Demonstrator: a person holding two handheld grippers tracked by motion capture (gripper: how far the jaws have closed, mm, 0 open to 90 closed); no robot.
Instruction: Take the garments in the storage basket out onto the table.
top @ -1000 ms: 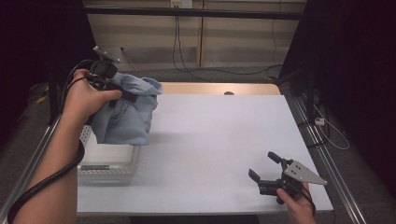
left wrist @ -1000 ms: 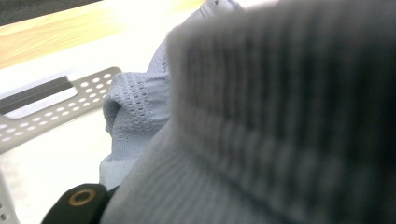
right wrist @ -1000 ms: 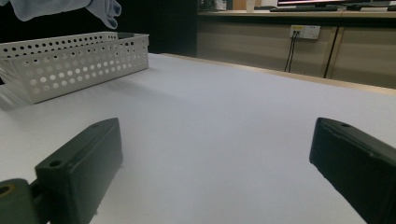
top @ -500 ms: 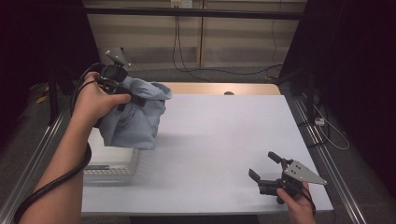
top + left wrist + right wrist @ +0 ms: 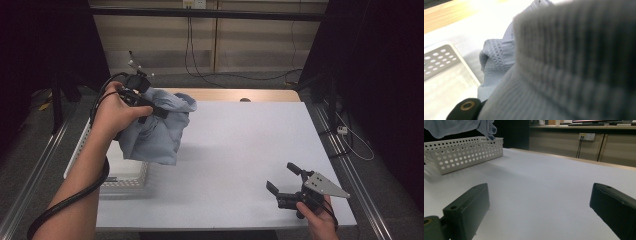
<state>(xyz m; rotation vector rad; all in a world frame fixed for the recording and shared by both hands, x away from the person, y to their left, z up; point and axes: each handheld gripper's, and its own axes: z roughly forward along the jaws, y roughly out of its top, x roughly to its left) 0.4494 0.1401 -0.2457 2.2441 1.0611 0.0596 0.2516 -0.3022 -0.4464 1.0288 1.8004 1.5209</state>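
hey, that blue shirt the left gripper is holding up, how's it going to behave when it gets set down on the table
Probably floppy: the shirt hangs in loose folds from the left gripper, above the basket. It will likely slump into a heap on the table rather than lie flat. It looks light, since one pinch carries it. The knit weave suggests it should not slip easily.

A white worktop with a wooden far edge stood in a dim room. Behind it ran a pale panelled wall with dangling cables and a socket. Black curtains hung on both sides above grey floor.
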